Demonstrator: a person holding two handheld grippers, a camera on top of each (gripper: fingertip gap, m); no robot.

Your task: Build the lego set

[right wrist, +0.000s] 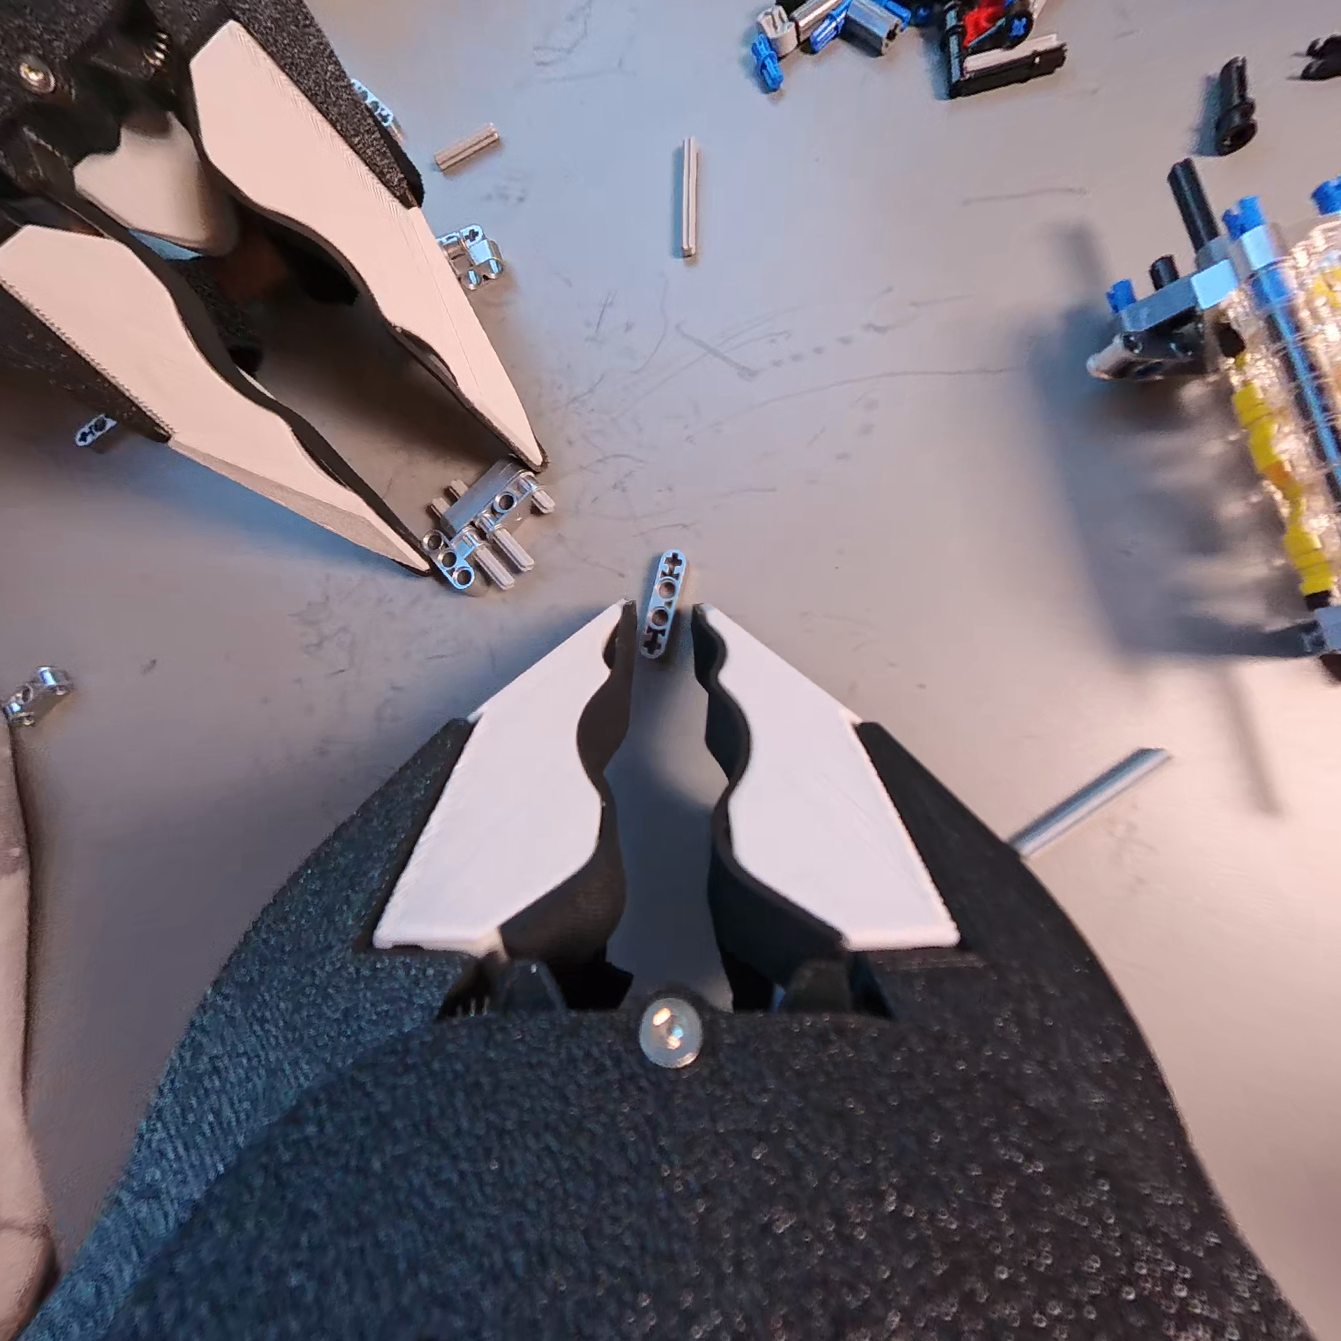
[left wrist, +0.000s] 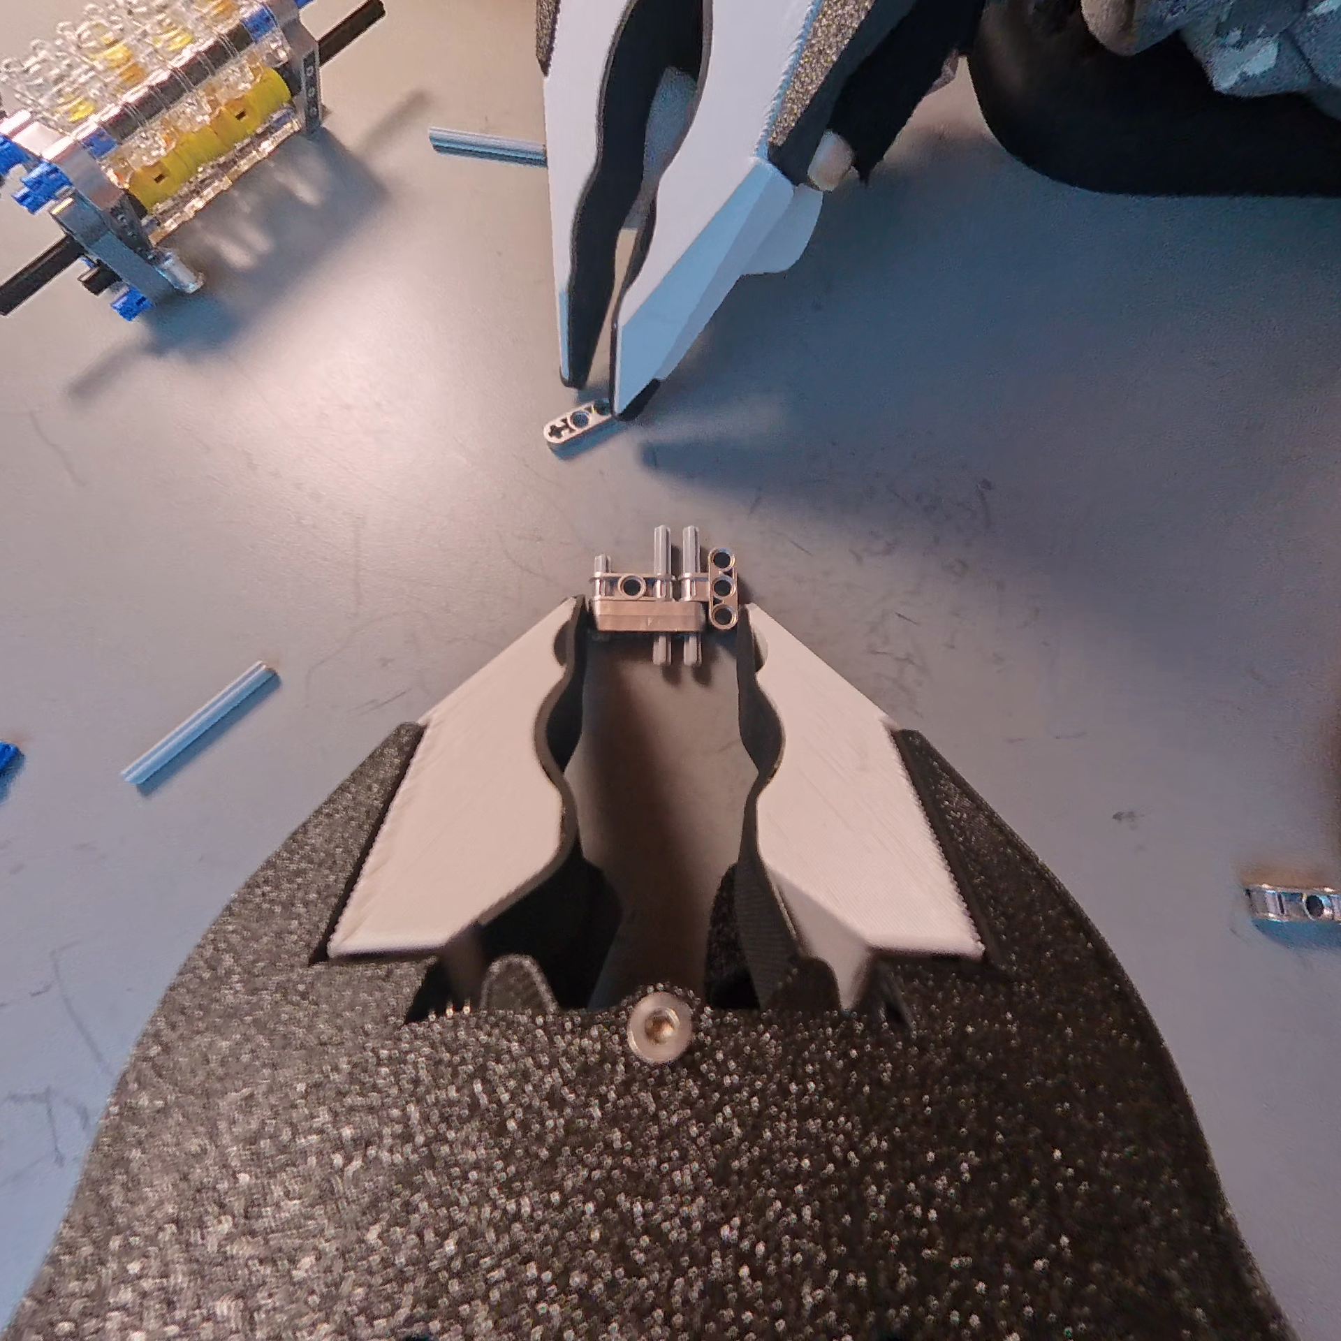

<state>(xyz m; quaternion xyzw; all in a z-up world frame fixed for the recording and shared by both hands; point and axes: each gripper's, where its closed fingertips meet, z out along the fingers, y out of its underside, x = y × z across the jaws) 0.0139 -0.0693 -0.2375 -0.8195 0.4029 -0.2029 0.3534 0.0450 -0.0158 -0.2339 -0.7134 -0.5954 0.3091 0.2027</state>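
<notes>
My left gripper [left wrist: 664,606] is shut on a small grey assembly [left wrist: 660,595]: a short beam with two pins through it and a thin three-hole link at one end. It rests low at the grey table [left wrist: 943,508]. In the right wrist view the left gripper [right wrist: 485,515] holds the same assembly [right wrist: 493,519] at upper left. My right gripper [right wrist: 660,608] is narrowly open, its tips on either side of a thin grey liftarm [right wrist: 662,613] lying flat on the table. In the left wrist view the right gripper [left wrist: 602,395] stands over one end of that liftarm [left wrist: 580,424].
A large clear, yellow and blue assembly on a black axle [left wrist: 145,145] stands far left; it shows at right in the right wrist view [right wrist: 1270,435]. Loose axles [left wrist: 199,722] [right wrist: 689,196] [right wrist: 1088,798], small grey connectors [left wrist: 1292,903] [right wrist: 475,254] and a parts pile [right wrist: 907,36] lie about. My hands' fingertips stand some 7 cm from each other.
</notes>
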